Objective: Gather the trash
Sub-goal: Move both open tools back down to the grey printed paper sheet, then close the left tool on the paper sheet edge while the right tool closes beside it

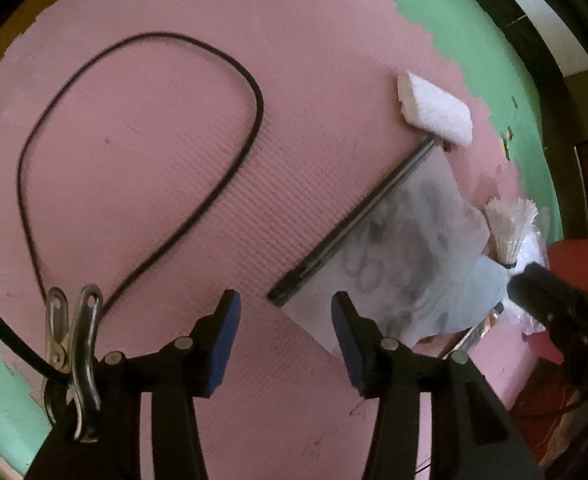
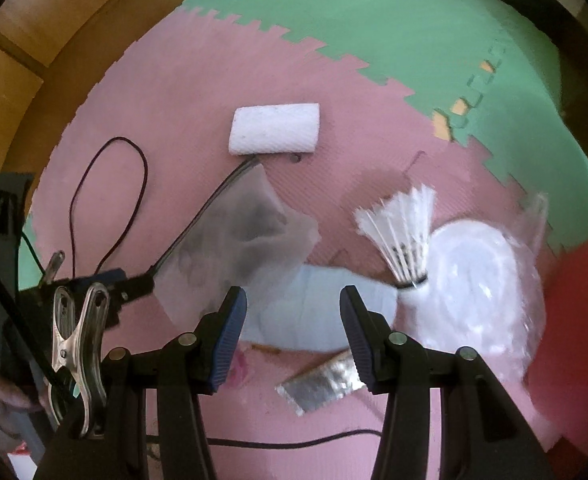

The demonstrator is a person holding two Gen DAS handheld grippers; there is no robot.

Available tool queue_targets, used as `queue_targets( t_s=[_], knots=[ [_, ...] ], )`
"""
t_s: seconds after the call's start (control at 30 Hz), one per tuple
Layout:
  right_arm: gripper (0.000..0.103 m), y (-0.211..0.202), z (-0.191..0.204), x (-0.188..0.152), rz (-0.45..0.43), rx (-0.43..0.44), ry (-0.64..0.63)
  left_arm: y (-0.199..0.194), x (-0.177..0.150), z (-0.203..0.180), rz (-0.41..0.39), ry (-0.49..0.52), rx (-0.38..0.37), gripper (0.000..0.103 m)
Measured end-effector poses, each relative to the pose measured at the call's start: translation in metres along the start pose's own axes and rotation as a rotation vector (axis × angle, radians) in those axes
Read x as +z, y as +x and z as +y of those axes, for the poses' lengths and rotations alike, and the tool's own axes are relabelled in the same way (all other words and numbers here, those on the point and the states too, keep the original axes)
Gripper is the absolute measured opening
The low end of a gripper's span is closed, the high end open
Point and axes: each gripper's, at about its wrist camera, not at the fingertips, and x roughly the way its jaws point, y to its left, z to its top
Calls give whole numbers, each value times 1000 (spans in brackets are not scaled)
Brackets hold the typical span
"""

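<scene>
1. The trash lies scattered on a pink foam floor mat [image 2: 182, 92] bordered by green mat pieces: a smudged sheet of thin paper [image 2: 238, 236], a pale blue sheet [image 2: 314, 304] under it, a strip of foil [image 2: 322, 384] and a clear plastic bag [image 2: 490, 296], all bunched in the lower middle and right of the right wrist view.
2. The right hand-held gripper [image 2: 294, 320] points down at this pile, jaws released and empty, lined up over the blue sheet with the foil just below; it looks set to pinch a flat scrap from above.
3. The left hand-held gripper [image 1: 286, 328] is also released and holds nothing. It hangs over bare mat at the lower centre of its view, with the corner of the smudged paper [image 1: 406, 248] just beside its right finger.
4. Other things: a paint roller [image 2: 274, 128] whose metal handle runs down under the paper's edge, a shuttlecock [image 2: 406, 236] resting against the bag, a looped black cable [image 1: 142, 152] at the left, and something red [image 2: 574, 320] at the right edge.
5. The roller handle and shuttlecock overlap the scraps, so lifting paper could probably drag them.
</scene>
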Motion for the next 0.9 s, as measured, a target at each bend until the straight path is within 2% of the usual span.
queue_targets(
  t_s=[0.17, 0.27, 0.43, 0.6, 0.77, 0.8, 0.87, 0.9],
  knots=[
    [50, 20, -1, 12, 24, -12, -18, 7, -3, -6, -30, -15, -24, 66],
    [50, 34, -4, 18, 51, -14, -14, 8, -4, -8, -41, -28, -28, 73],
    [50, 50, -7, 28, 69, -3, 11, 10, -3, -9, -54, -102, -23, 75],
    [50, 66, -5, 36, 95, -4, 19, 12, -4, -18, -61, -139, 36, 75],
    [50, 71, -1, 38, 101, -20, 16, 18, -5, -39, -73, -135, 79, 66],
    [49, 71, -1, 38, 100, -22, 16, 19, -6, -44, -77, -122, 107, 64],
    [45, 73, 5, 38, 99, -35, 18, 19, -8, -50, -86, -105, 148, 50],
    [39, 75, 9, 37, 99, -52, 20, 19, -8, -50, -88, -102, 155, 46]
  ],
)
